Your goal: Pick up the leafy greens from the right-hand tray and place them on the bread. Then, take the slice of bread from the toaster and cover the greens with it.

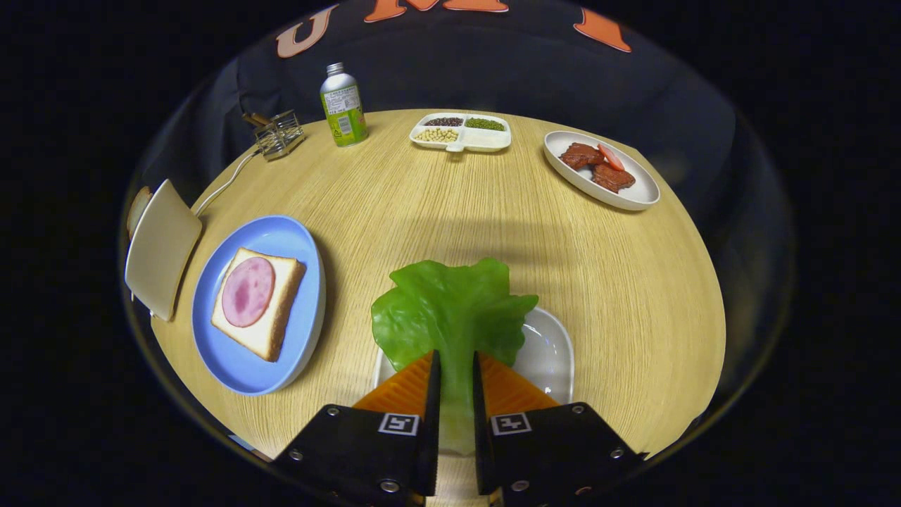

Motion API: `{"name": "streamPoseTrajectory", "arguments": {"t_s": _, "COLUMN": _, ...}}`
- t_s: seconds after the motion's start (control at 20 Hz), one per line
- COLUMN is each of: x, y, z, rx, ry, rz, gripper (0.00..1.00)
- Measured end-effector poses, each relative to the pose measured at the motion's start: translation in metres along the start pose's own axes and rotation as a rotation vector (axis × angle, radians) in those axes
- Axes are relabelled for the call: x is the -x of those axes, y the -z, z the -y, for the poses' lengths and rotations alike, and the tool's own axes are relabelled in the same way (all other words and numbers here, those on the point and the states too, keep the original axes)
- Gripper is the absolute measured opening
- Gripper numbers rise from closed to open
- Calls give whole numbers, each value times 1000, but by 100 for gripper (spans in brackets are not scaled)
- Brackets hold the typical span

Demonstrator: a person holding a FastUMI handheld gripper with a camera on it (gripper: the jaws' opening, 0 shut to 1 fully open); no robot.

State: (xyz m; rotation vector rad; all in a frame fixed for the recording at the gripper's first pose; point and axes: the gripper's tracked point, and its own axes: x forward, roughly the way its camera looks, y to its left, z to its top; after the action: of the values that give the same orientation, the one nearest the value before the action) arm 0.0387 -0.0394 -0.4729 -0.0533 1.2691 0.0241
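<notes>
Gripper [456,366] clamping down on the leafy greens [450,320], both fingers pressing on the pale stem from either side; leaf fanning out just ahead of the fingertips, hanging over the near-left part of the white tray [552,352] underneath; can't tell whether the leaf is lifted clear of the tray or still resting on it.

Sitting off to the left of the fingers, on the wooden bench [436,211]: a blue plate [239,366] carrying the bread [271,331], lying flat with a round pink slice of ham [248,291] on top; bread and greens well apart right now.

Standing just beyond the blue plate, further left: the toaster [160,246], pale and boxy, with a brownish edge of the second slice of bread [137,209] poking out at its far side; white cord [225,184] running from it toward the back.

Lining the far side of the bench: a small wire rack [279,132], a green bottle [343,105] standing upright with a metal cap, a divided white dish [461,132] holding beans in separate compartments, and an oval white plate [637,196] with brown meat pieces [595,167] plus a reddish slice on it.
</notes>
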Motion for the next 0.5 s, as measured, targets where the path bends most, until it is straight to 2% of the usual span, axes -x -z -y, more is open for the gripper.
{"name": "streamPoseTrajectory", "arguments": {"t_s": 0.15, "x": 0, "y": -1, "z": 2, "rx": -39, "ry": -20, "rz": -10, "gripper": 15}}
{"name": "streamPoseTrajectory", "arguments": {"t_s": 0.3, "x": 5, "y": -5, "z": -4, "rx": -124, "ry": -80, "rz": -8, "gripper": 8}}
{"name": "streamPoseTrajectory", "arguments": {"t_s": 0.5, "x": 20, "y": -17, "z": -8, "rx": -144, "ry": -106, "rz": 29, "gripper": 8}}
